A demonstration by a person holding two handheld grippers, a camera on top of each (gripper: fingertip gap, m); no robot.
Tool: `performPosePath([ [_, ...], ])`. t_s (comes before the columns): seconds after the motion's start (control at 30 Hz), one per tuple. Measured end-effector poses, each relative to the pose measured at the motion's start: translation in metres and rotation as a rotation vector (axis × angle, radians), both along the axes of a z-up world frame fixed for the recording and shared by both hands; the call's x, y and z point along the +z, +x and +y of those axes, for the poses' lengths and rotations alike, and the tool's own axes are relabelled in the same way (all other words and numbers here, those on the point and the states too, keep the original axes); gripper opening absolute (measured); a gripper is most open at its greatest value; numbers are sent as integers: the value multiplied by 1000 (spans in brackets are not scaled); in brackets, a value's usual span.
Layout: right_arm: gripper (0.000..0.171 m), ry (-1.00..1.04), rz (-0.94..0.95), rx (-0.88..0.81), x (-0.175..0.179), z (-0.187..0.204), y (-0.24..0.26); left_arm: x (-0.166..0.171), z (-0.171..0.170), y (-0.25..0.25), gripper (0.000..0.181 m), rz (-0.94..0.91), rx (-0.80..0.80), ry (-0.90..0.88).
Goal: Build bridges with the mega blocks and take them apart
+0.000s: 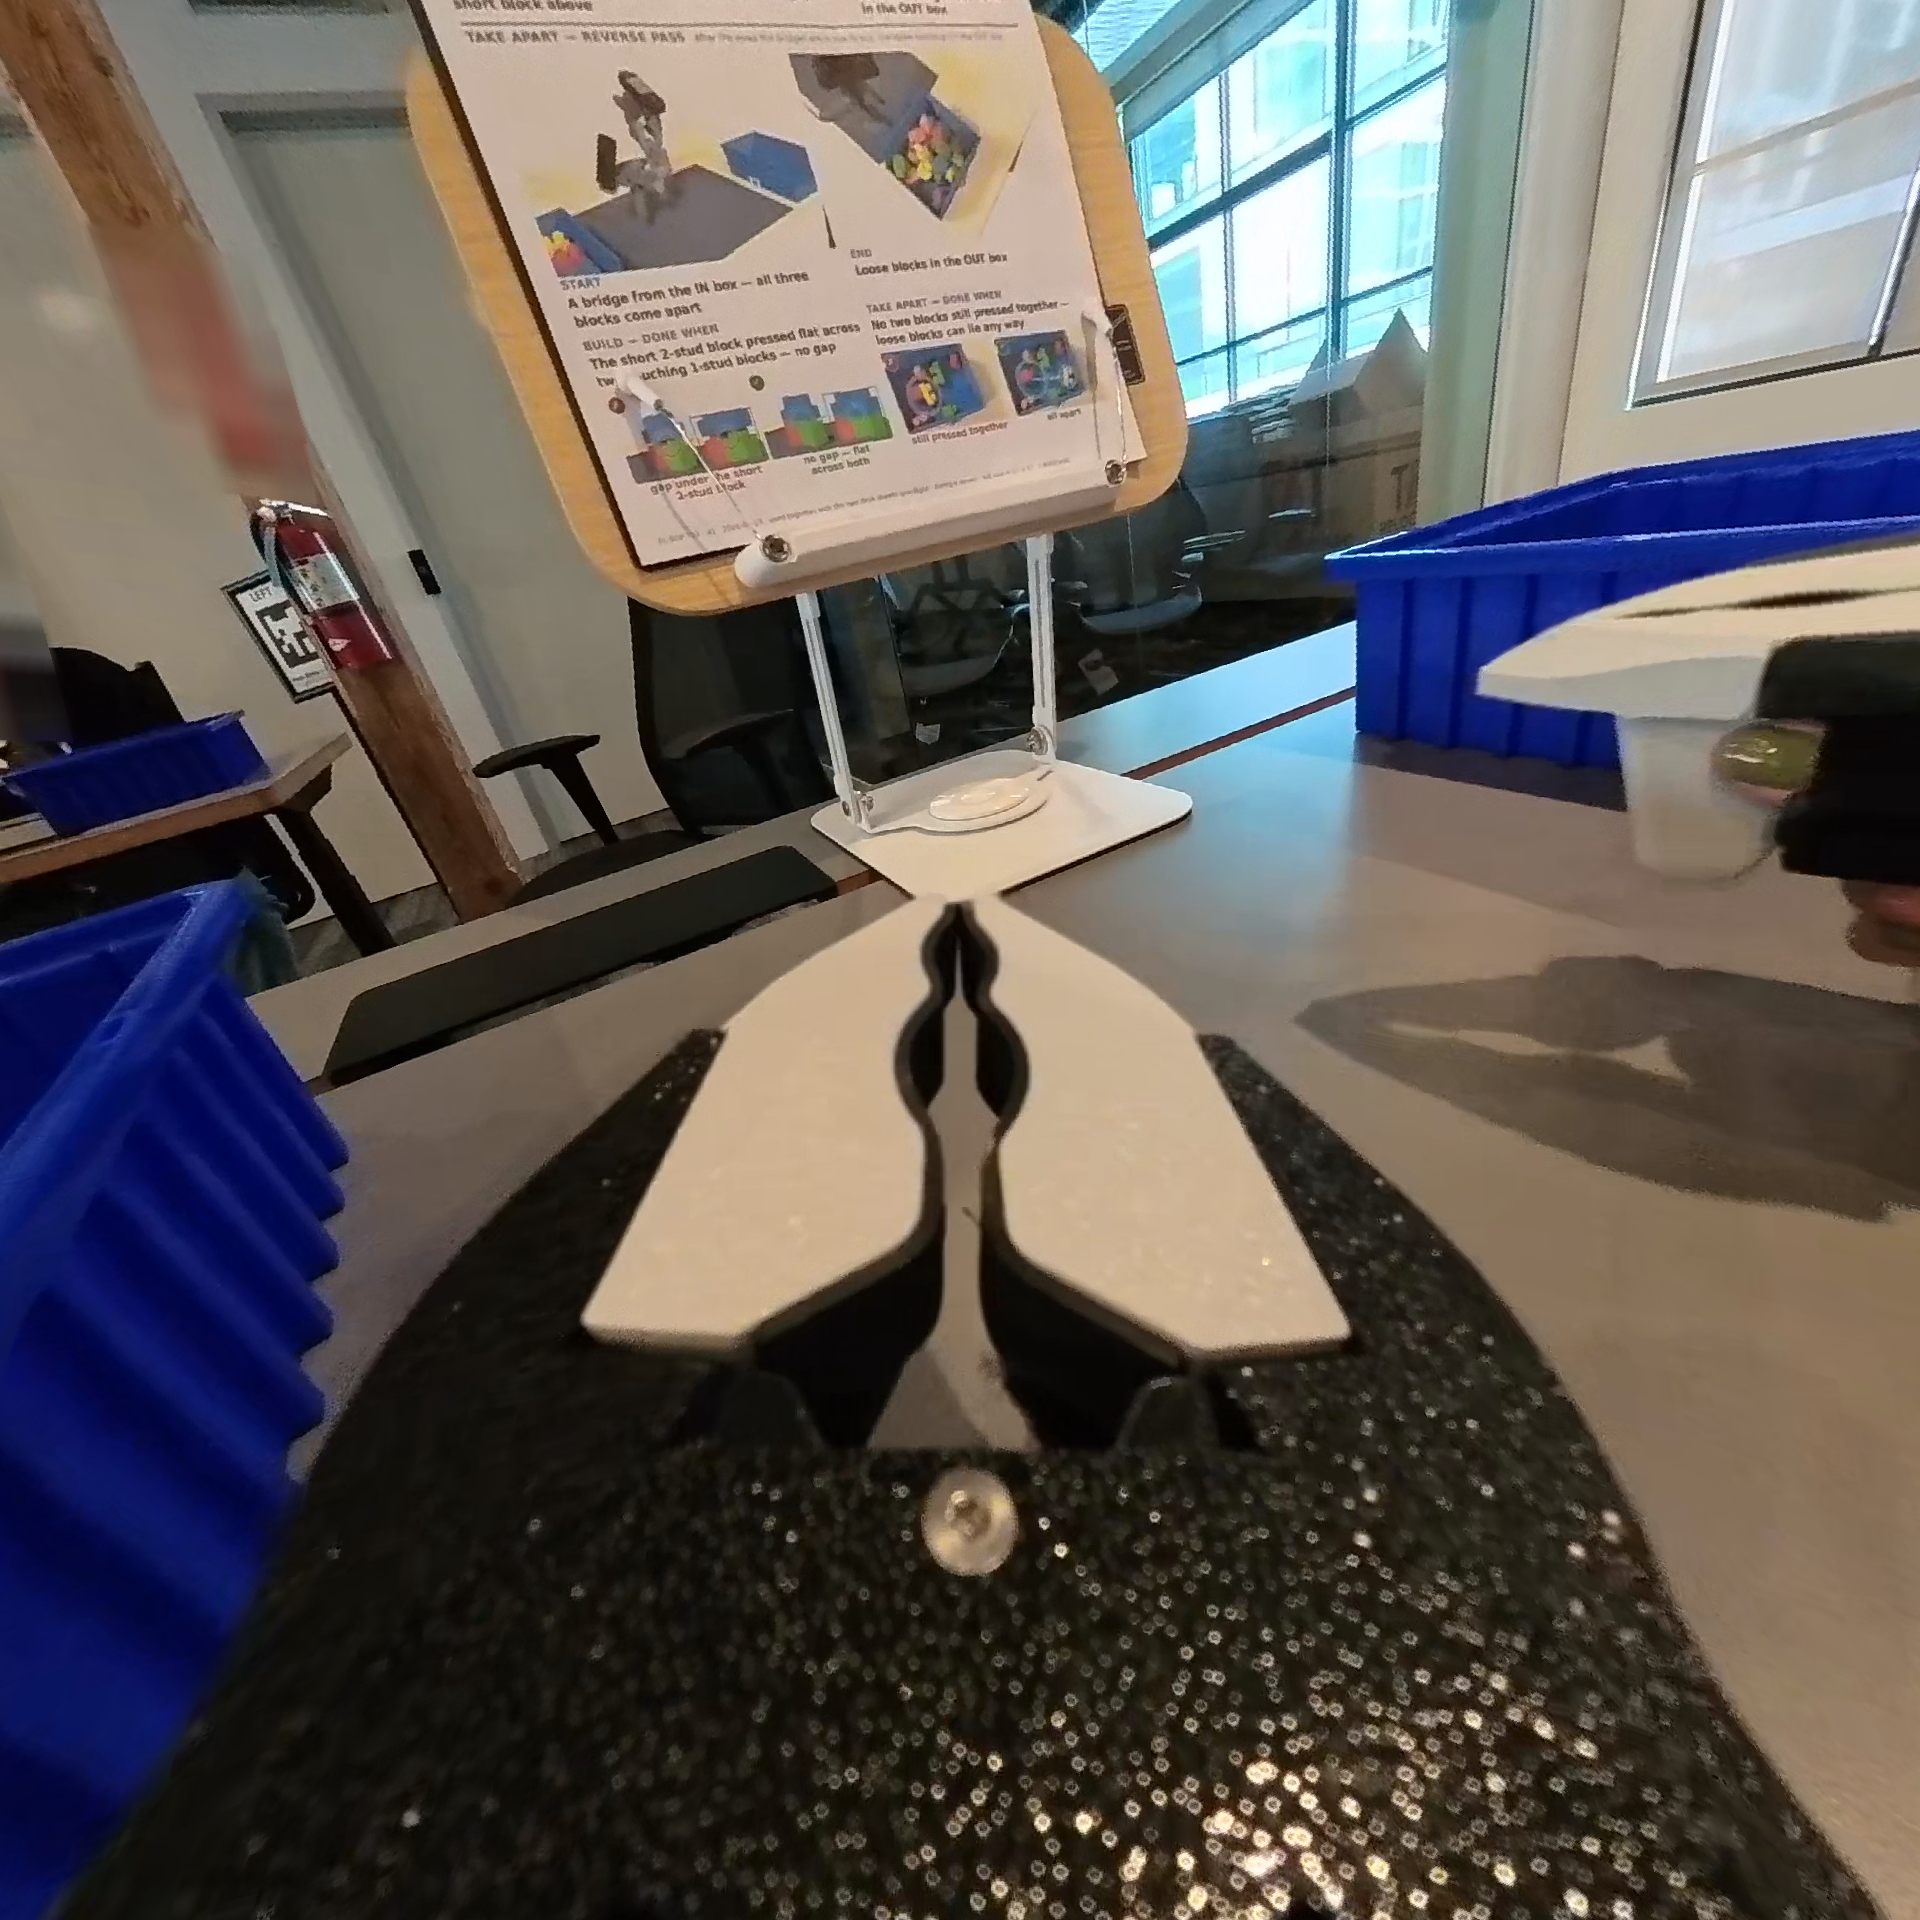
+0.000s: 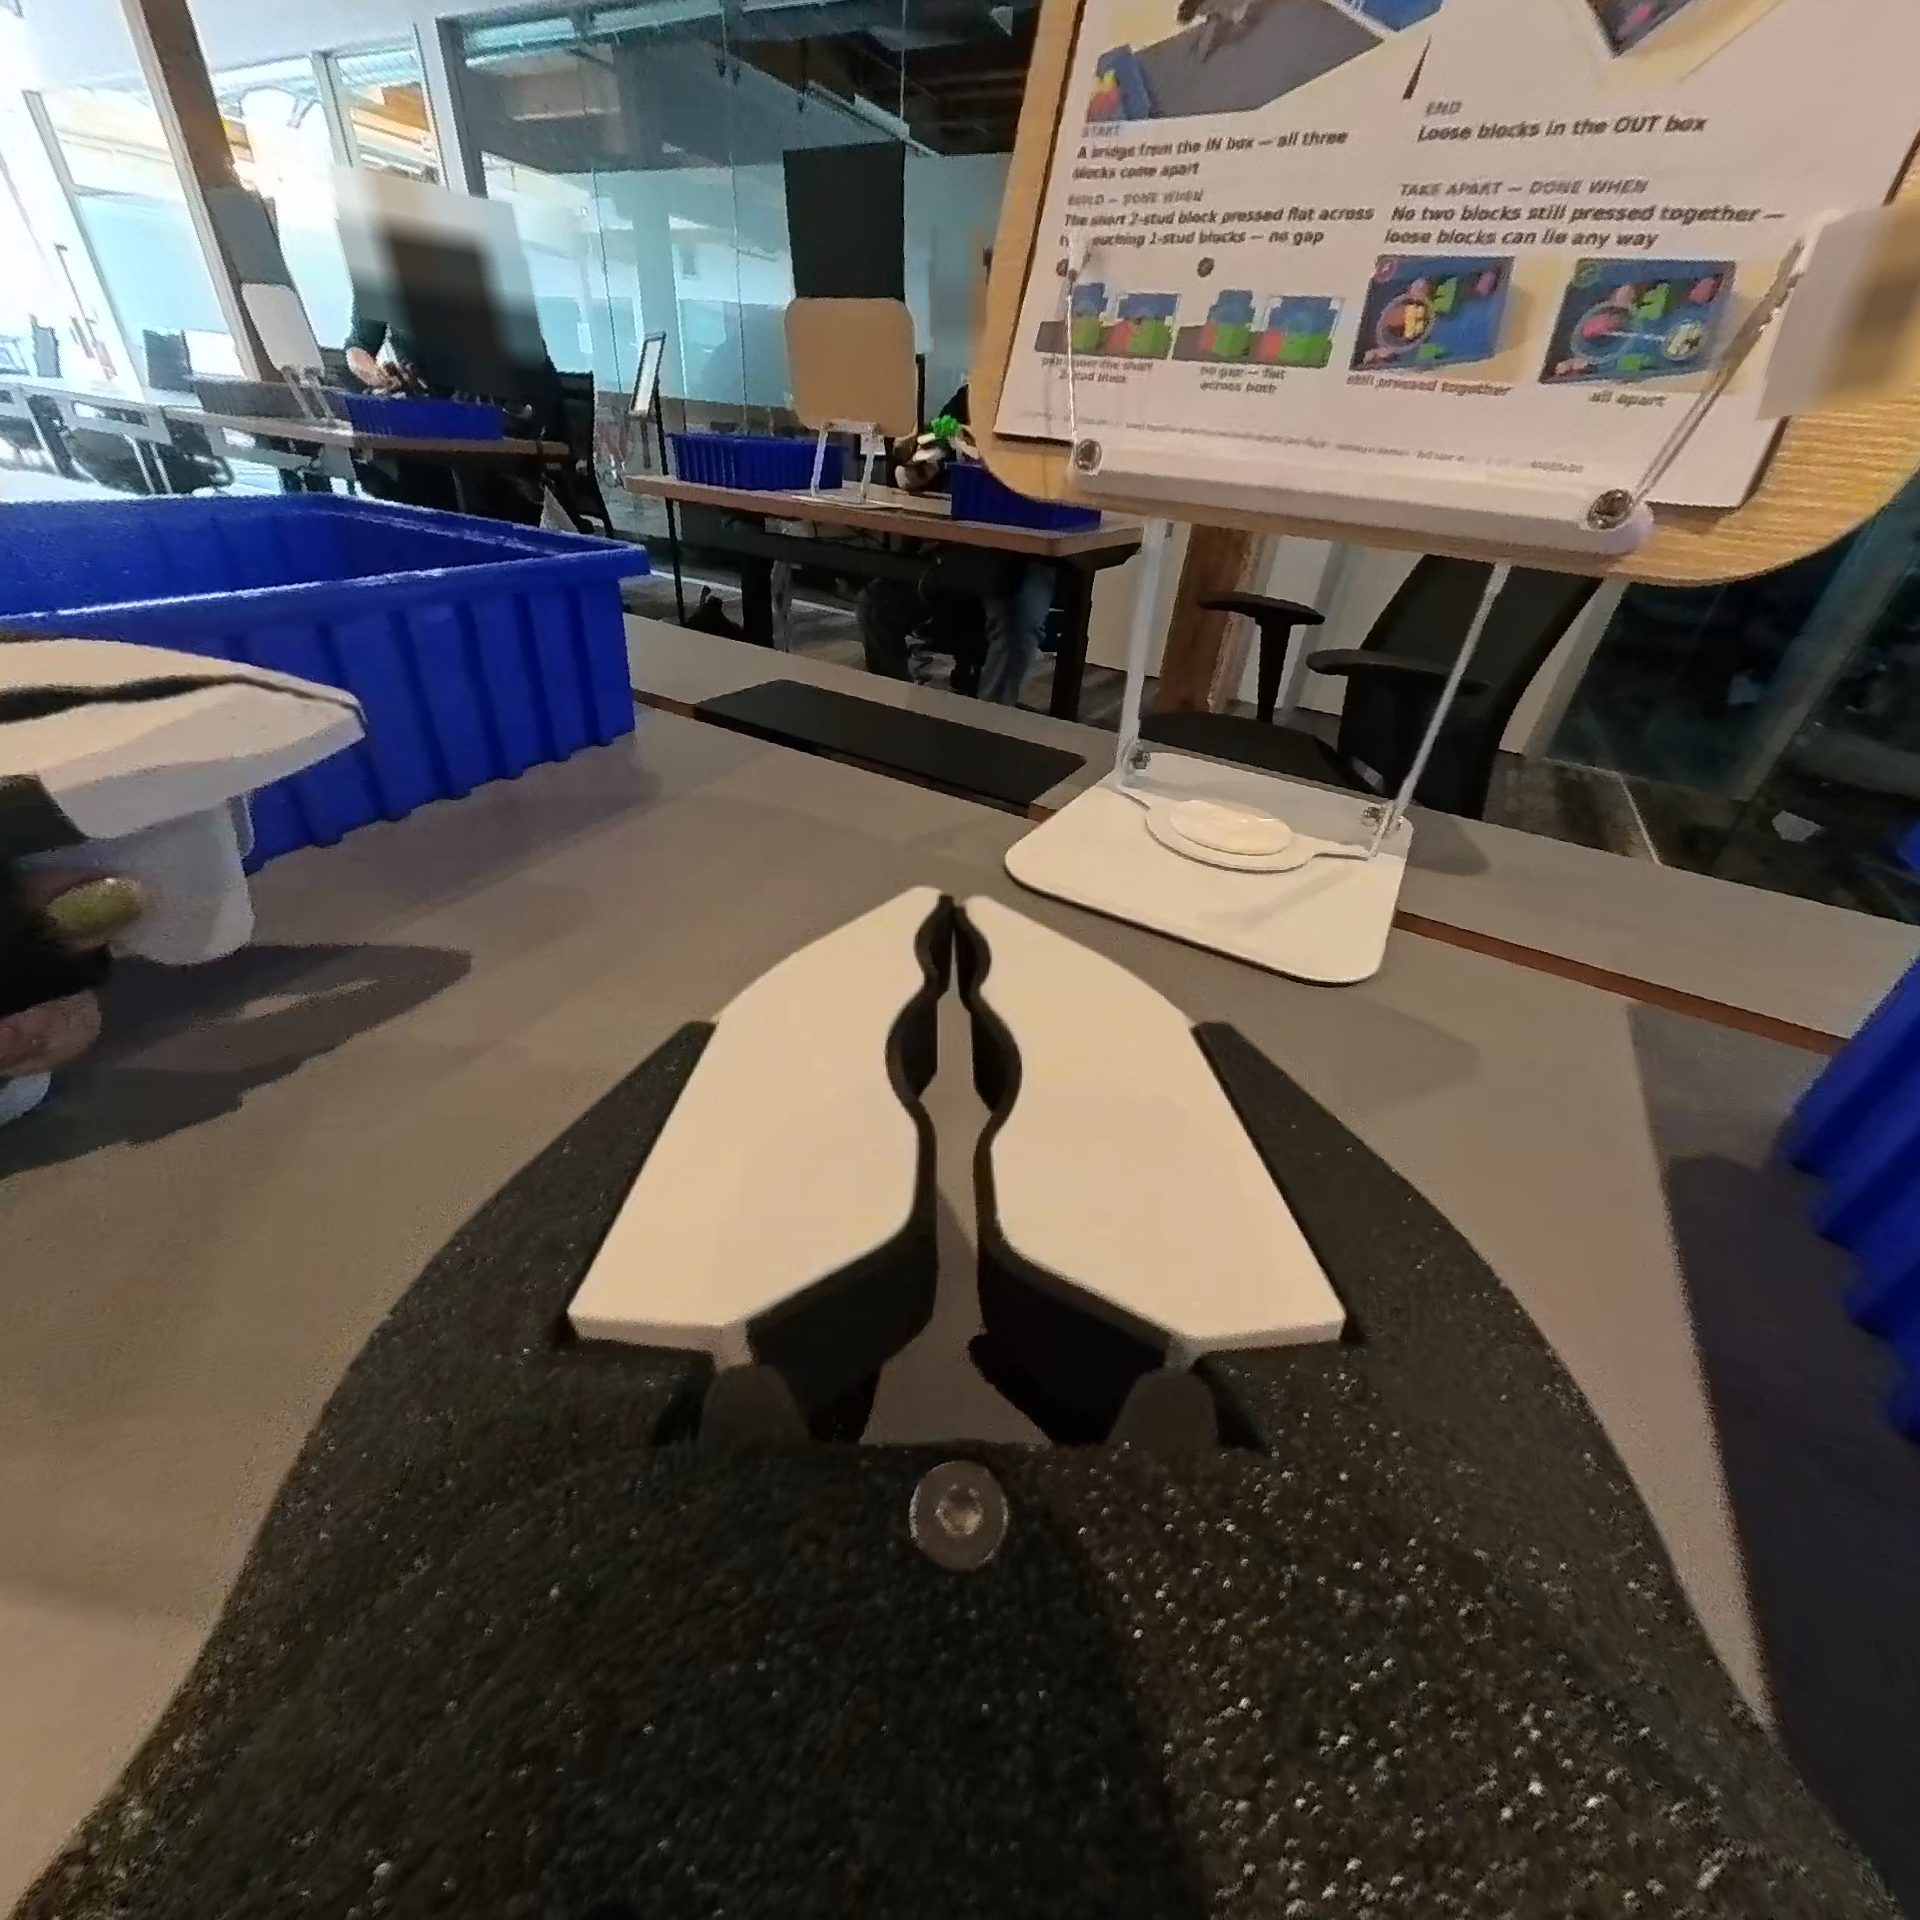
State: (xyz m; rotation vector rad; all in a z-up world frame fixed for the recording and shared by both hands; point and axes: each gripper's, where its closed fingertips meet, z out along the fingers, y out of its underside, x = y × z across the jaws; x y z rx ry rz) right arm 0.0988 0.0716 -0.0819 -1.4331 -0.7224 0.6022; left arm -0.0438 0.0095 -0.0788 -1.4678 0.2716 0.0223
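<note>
No mega blocks show in either view. My left gripper [image 1: 958,914] is shut and empty, its white fingers held low over the grey table [image 1: 1299,935]. My right gripper [image 2: 951,909] is also shut and empty over the same table [image 2: 520,1039]. The right gripper shows at the right edge of the left wrist view [image 1: 1704,644], held by a hand. The left gripper shows at the left edge of the right wrist view [image 2: 156,717]. A blue bin [image 1: 156,1195] stands to the left and another blue bin [image 1: 1558,623] to the right; their insides are hidden.
An instruction sheet on a wooden board [image 1: 790,291] stands on a white base [image 1: 1008,821] straight ahead at the table's far edge. A black pad [image 1: 582,956] lies at the far left. The left bin also shows in the right wrist view [image 2: 416,644]. Other tables, chairs and people stand beyond. Spacing between my two grippers at the tips: around 15 centimetres.
</note>
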Motion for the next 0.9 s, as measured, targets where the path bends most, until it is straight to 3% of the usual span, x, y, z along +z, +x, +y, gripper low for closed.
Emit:
performPosePath([
  [0.9, 1, 13, -23, -1, -3, 0, -2, 1, 0, -3, 2, 0, 17, 6],
])
